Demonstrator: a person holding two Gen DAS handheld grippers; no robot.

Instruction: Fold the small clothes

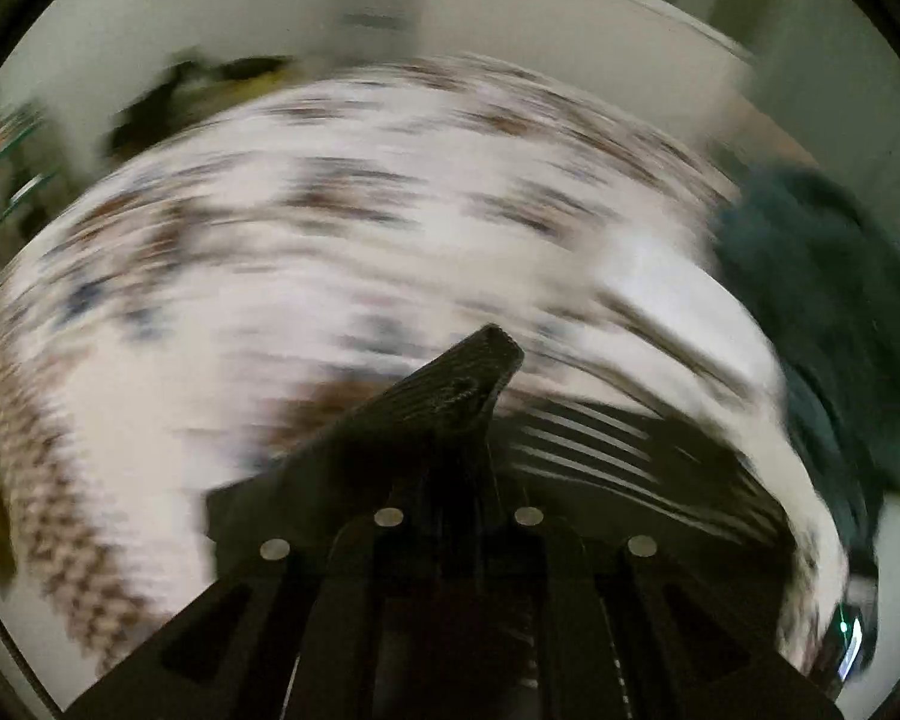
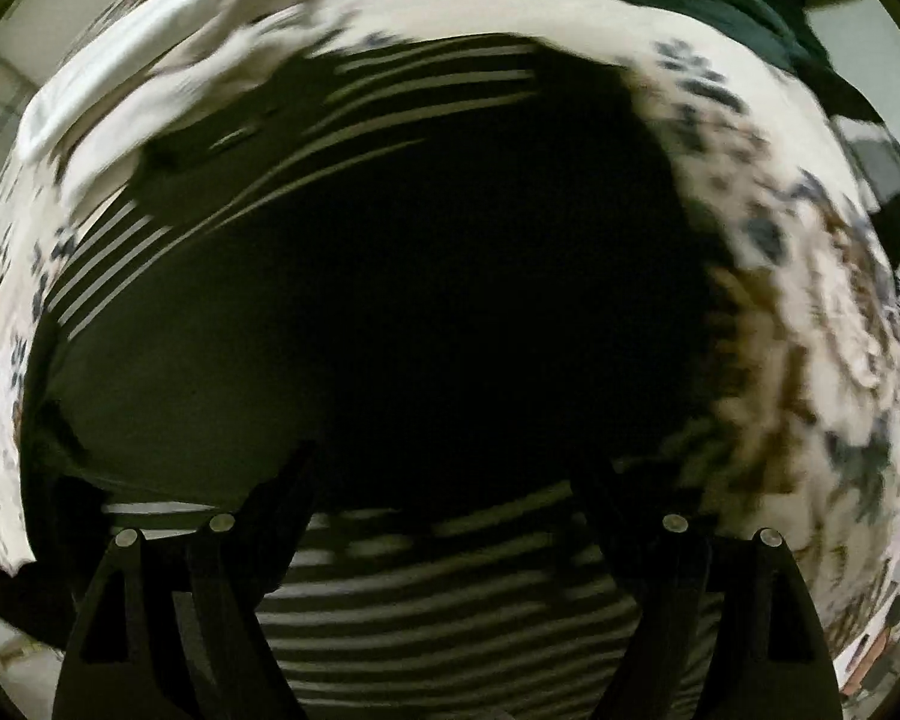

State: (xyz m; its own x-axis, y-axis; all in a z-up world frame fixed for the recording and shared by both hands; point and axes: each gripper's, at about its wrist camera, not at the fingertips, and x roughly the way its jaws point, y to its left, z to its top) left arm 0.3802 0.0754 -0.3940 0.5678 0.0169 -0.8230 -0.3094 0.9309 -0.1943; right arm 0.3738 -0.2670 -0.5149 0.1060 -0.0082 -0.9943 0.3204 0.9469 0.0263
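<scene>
Striped top (image 2: 450, 312): a dark garment with white stripes, lying on the floral sheet (image 2: 810, 324), straight below the right tongs and filling most of their view.
Same top by the left tongs: its striped edge (image 1: 606, 444) shows just right of their tips, blurred.
Left tongs (image 1: 491, 354): fingers pressed together; whether any cloth is pinched between them, I cannot tell.
Right tongs (image 2: 450, 480): fingers spread wide, pointing down over the top, nothing between them.
Sheet: white with brown and dark blue flower print, spread under everything and stretching far ahead of the left tongs.
White cloth (image 2: 150, 72): a rumpled piece ahead and left of the right tongs, overlapping the top's far corner.
Green cloth (image 1: 810, 300): a dark green heap well right of the left tongs.
Sharpness: both views are smeared by motion.
</scene>
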